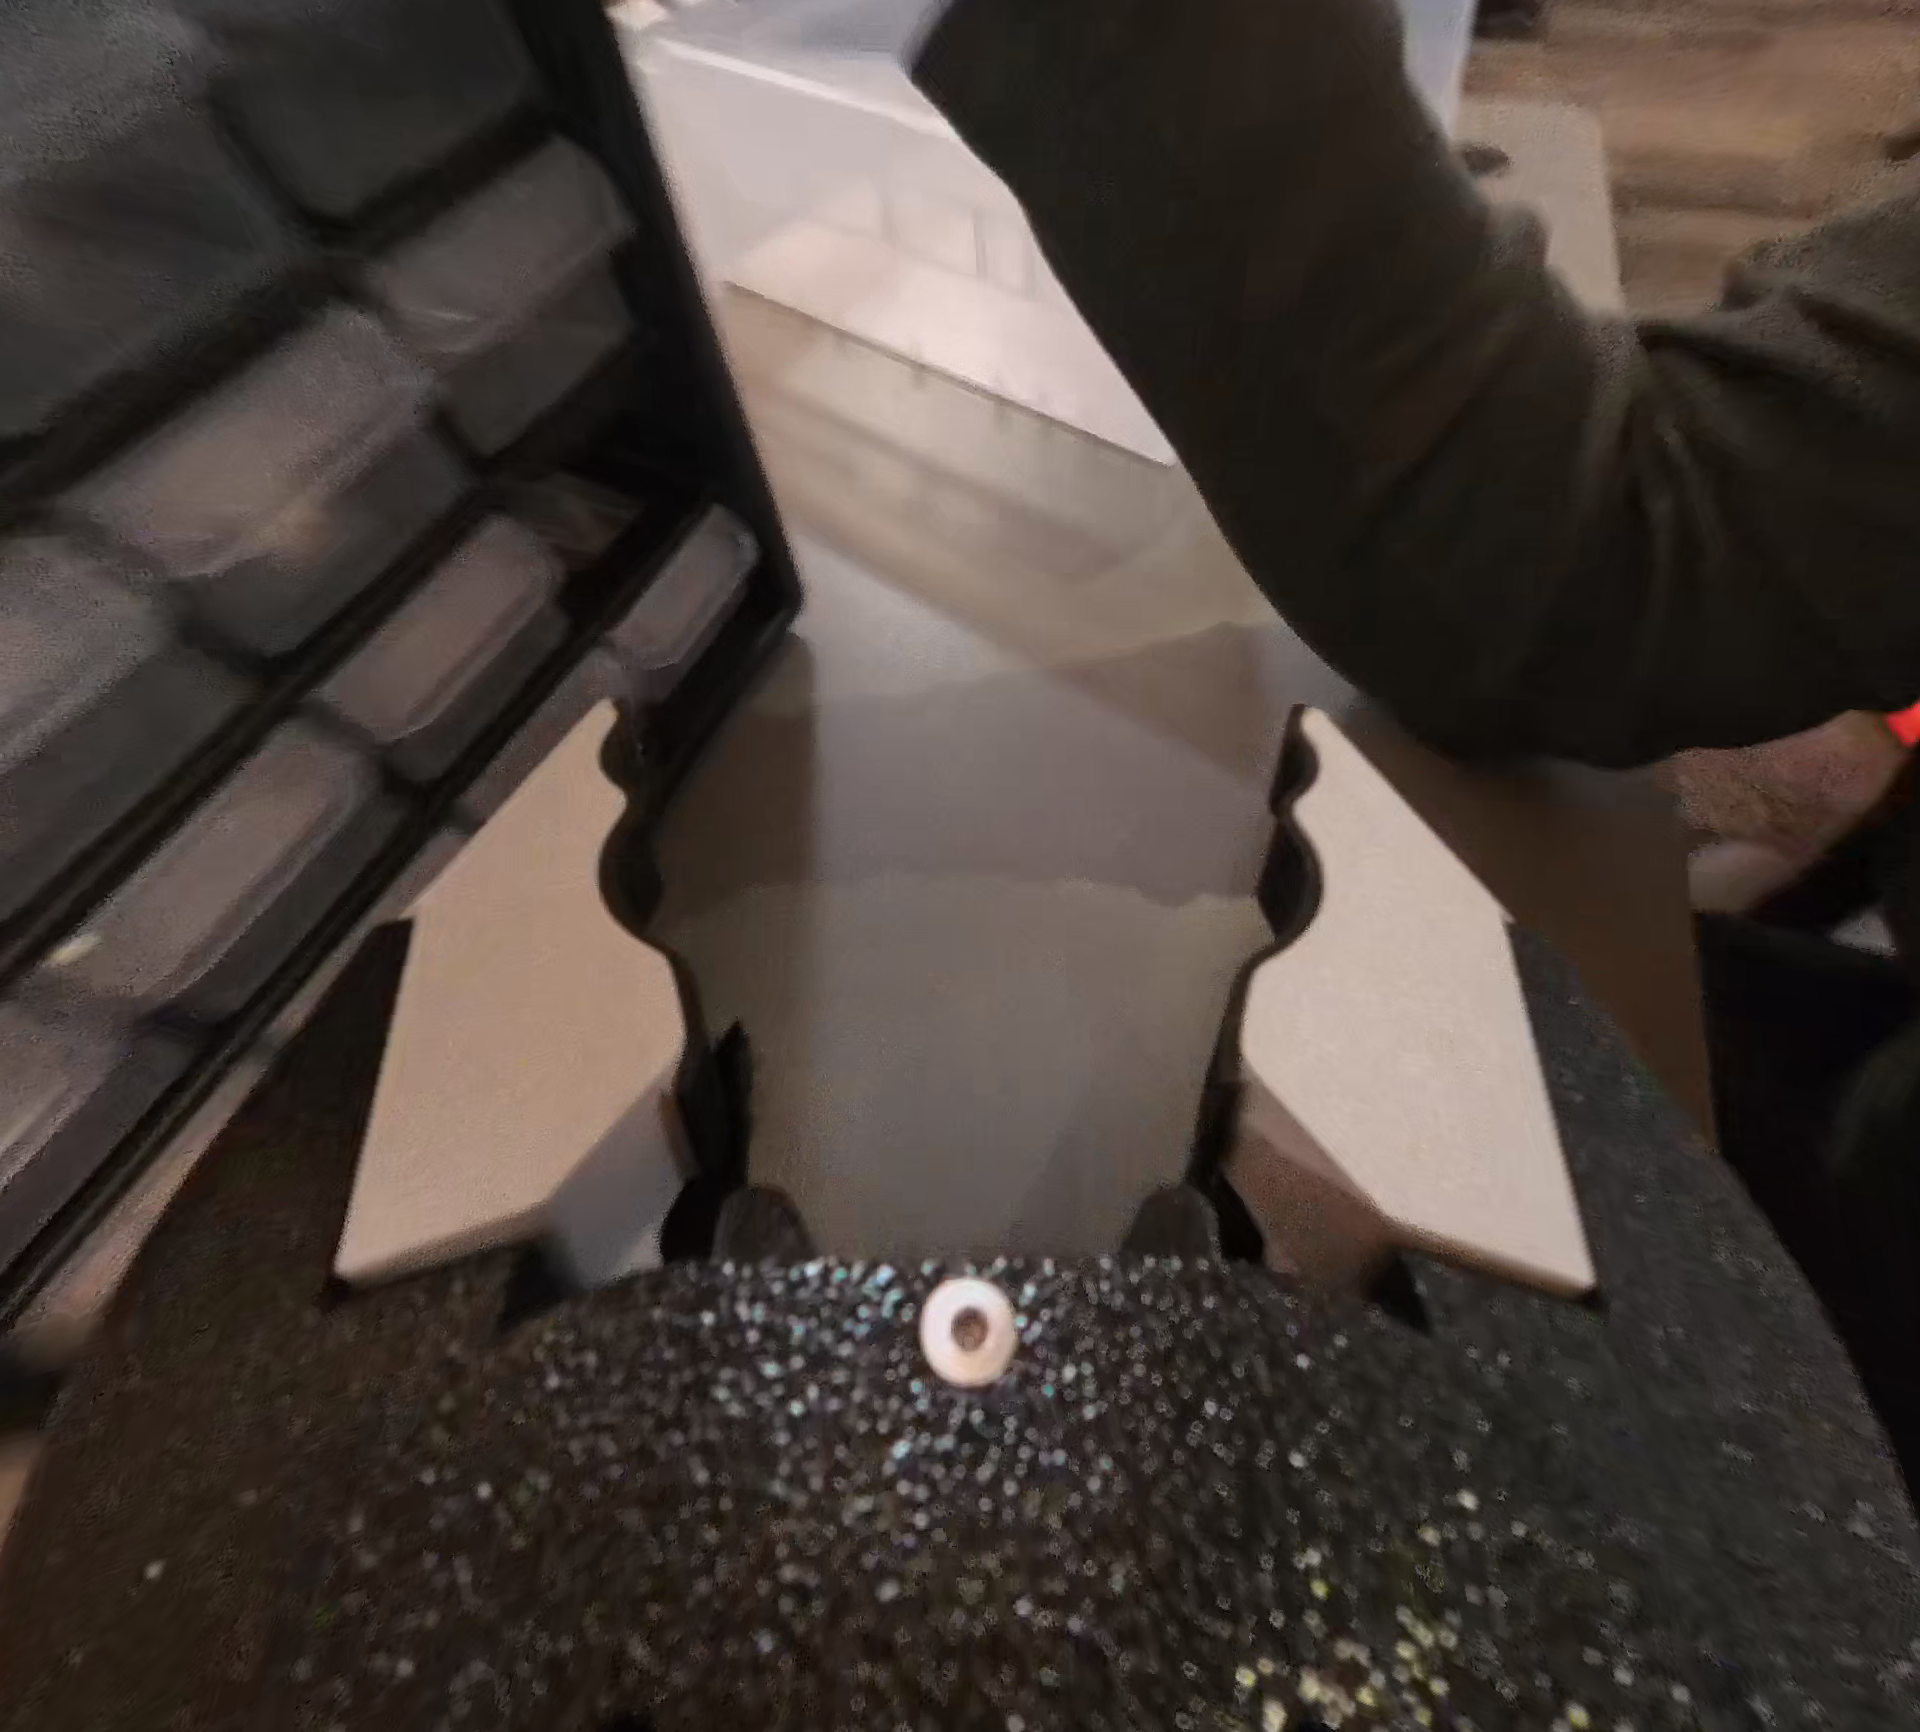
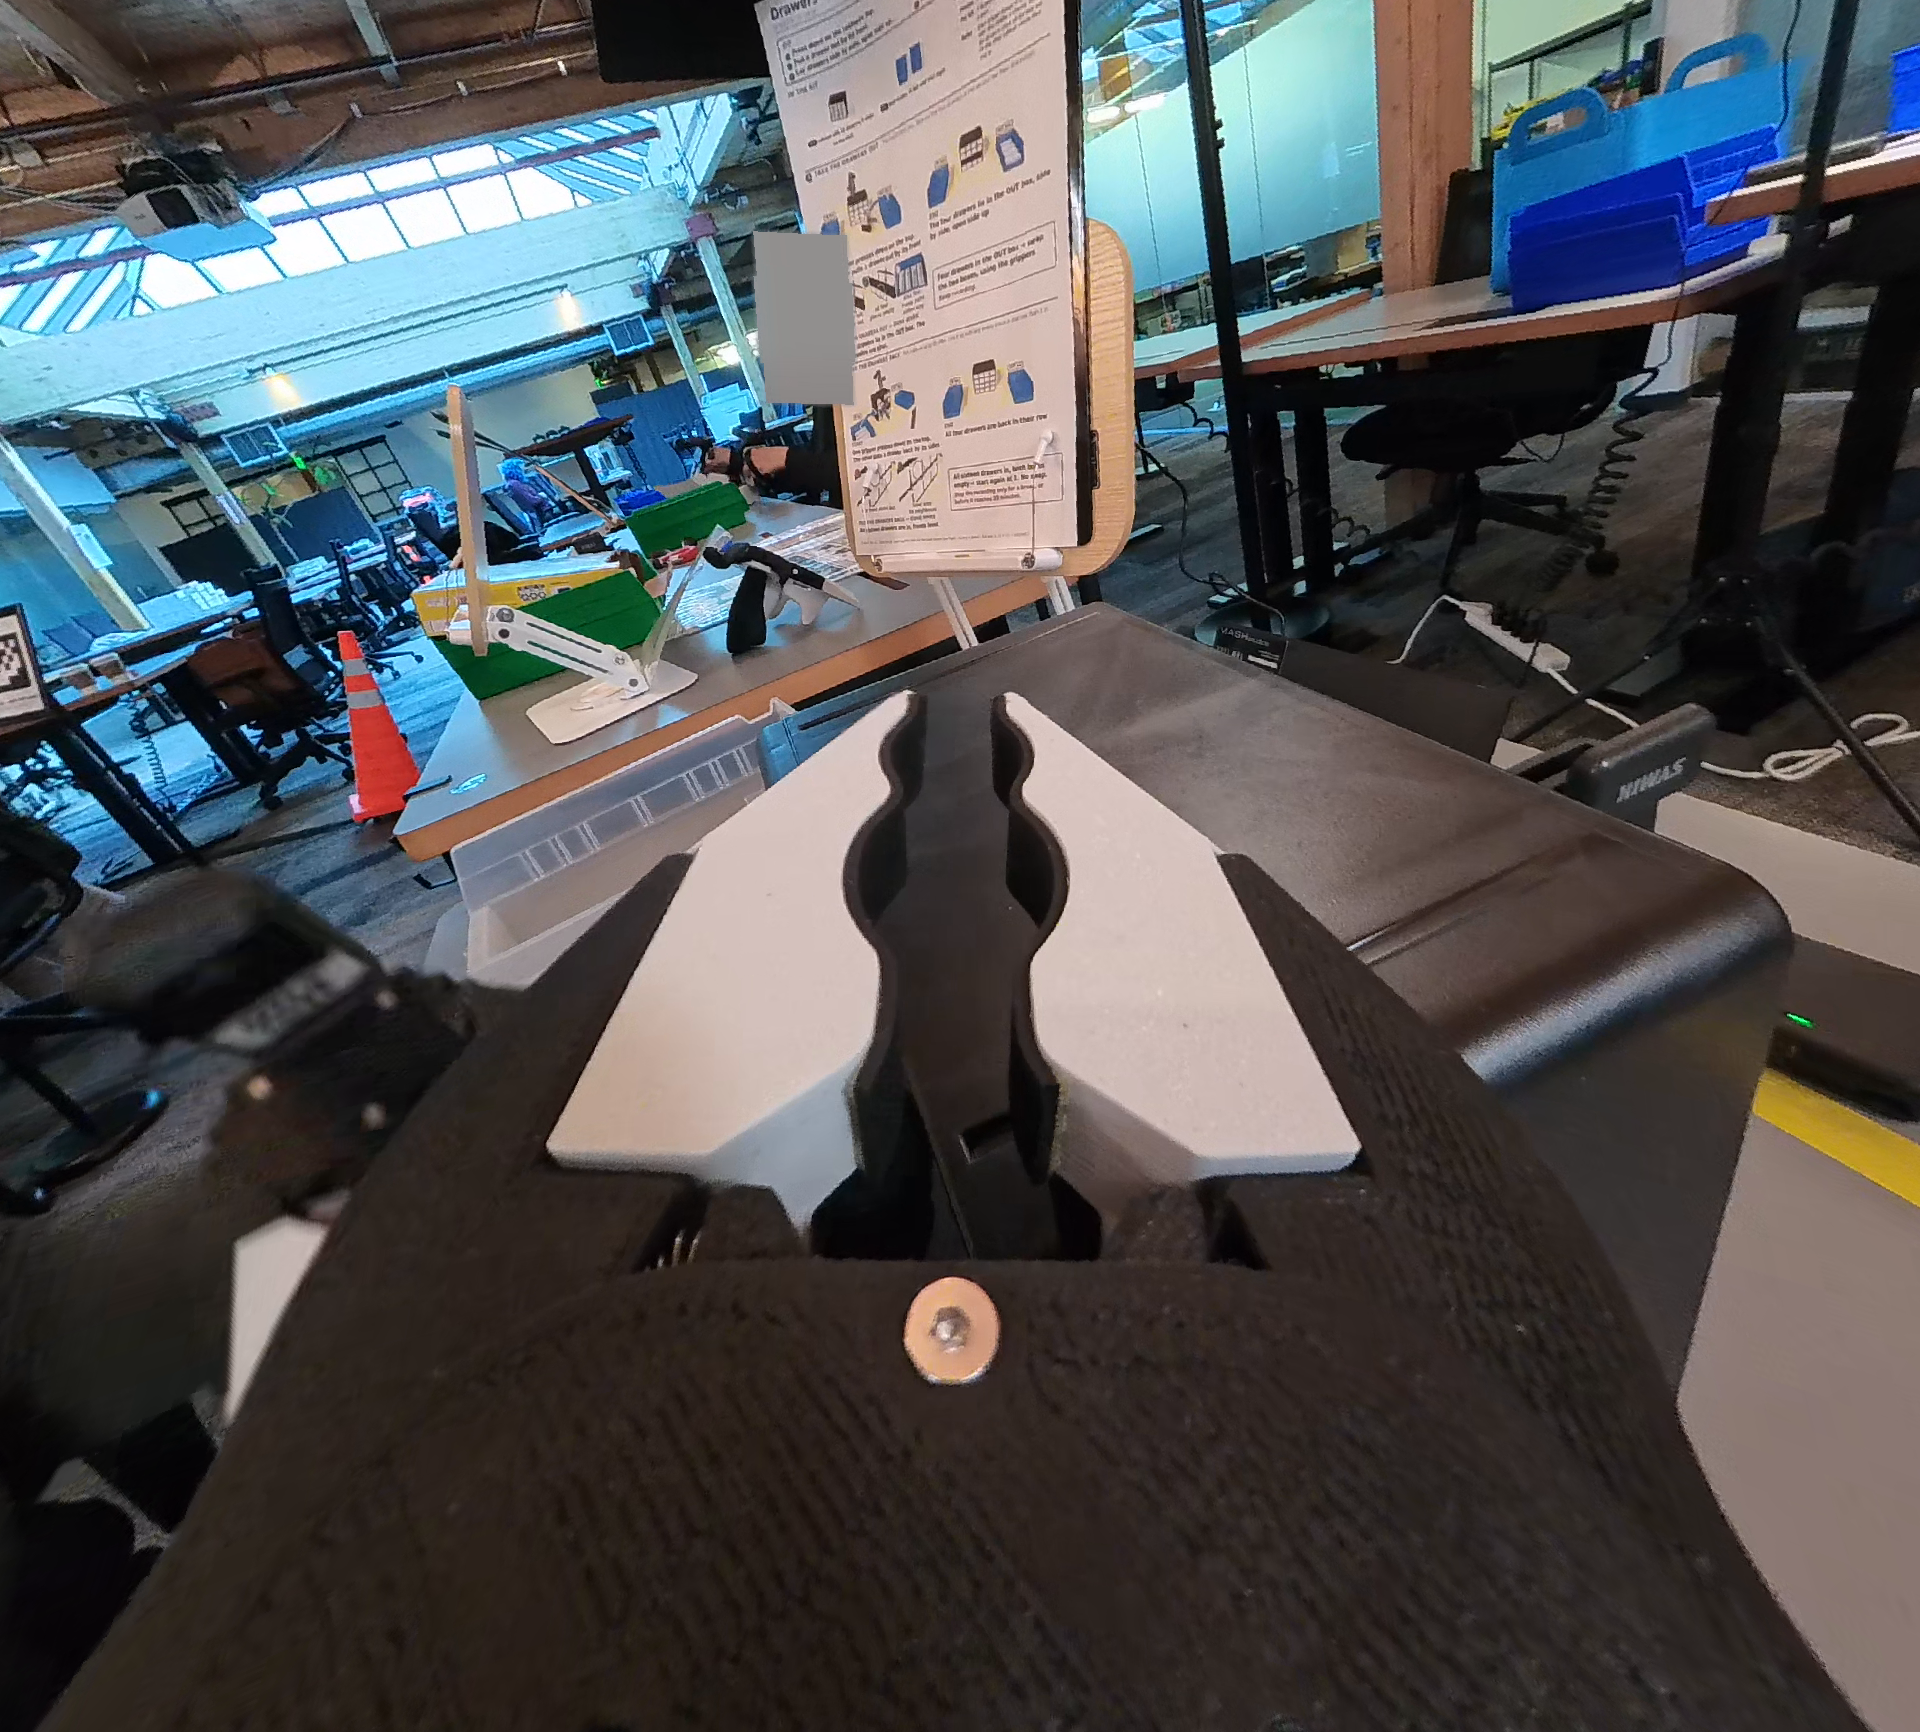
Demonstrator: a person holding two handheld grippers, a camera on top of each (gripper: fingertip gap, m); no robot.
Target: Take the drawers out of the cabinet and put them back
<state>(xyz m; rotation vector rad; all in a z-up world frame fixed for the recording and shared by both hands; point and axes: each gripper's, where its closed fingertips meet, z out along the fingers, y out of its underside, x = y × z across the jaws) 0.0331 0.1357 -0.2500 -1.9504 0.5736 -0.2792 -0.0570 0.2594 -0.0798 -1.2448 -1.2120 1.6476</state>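
I'm holding my left gripper (image 1: 951, 809) spread empty, cabinet (image 1: 665, 311) drawers (image 1: 457, 654) lying just left; right gripper (image 2: 958, 726) is resting nearly closed atop the cabinet.

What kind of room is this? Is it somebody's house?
Probably not a house. It looks like a big open workshop or office: long desks with office chairs, an orange traffic cone on the floor, and blue bins stacked on a far desk.
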